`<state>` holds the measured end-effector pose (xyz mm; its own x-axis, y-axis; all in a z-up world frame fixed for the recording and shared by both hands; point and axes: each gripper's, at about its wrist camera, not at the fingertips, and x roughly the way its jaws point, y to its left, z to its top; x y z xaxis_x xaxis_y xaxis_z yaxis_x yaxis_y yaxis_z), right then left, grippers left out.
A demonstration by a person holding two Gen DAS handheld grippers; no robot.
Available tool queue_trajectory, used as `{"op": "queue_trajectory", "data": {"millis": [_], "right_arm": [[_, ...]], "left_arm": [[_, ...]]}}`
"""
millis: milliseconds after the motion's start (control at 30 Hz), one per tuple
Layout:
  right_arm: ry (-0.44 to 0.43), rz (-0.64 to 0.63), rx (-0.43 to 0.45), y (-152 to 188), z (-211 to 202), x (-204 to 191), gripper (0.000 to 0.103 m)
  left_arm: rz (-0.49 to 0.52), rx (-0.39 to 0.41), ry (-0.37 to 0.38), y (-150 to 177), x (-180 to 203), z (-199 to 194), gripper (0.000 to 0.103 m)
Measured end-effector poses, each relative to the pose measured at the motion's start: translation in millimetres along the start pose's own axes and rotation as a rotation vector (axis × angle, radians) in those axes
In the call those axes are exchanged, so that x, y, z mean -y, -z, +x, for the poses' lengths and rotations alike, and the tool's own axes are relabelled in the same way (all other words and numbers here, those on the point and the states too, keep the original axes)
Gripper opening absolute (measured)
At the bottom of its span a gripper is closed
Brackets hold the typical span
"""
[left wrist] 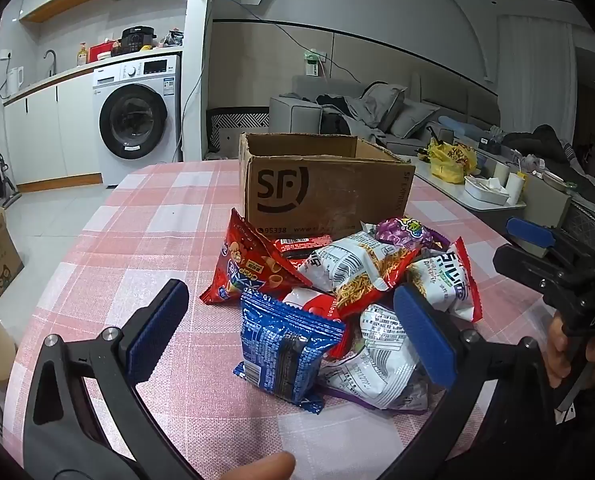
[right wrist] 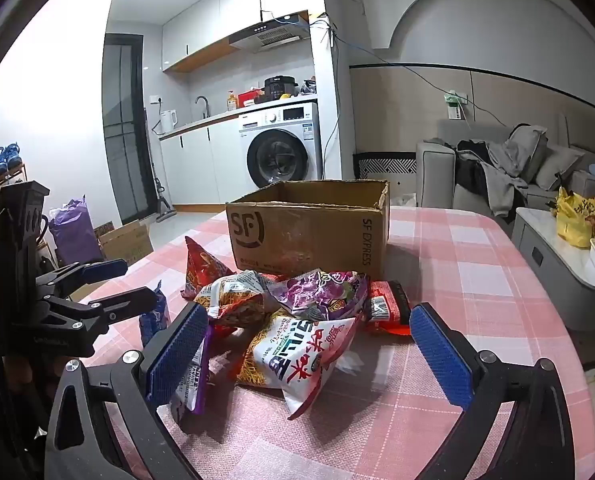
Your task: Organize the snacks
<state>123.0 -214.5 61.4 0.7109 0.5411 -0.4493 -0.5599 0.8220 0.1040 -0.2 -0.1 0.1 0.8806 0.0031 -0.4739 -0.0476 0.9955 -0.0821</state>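
Pink checked cloth covers the table point(left wrist: 129, 240), with a washing machine point(left wrist: 137, 120) and a grey sofa point(right wrist: 497, 168) behind. Both tools hover low over the near edge, tilted down, holding nothing. The left gripper point(left wrist: 293, 336) stands spread wide, its blue pads point(left wrist: 157, 332) either side of a blue cookie packet point(left wrist: 285, 348). The right gripper point(right wrist: 309, 356) is just as wide, straddling a white and red noodle-snack bag point(right wrist: 297, 352). Beyond them the snack pile point(left wrist: 357, 280) lies heaped just in front of the open cardboard box point(right wrist: 309, 228), which stands upright mid-table.
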Motion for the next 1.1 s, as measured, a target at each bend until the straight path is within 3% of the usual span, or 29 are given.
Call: {"op": "queue_trajectory", "data": {"millis": [1100], "right_arm": [[0.002,-0.005,0.009,0.4,1.1,-0.2,0.103]], "left_arm": [[-0.004,-0.003,-0.004,-1.0,-3.2,-0.2,0.103]]}}
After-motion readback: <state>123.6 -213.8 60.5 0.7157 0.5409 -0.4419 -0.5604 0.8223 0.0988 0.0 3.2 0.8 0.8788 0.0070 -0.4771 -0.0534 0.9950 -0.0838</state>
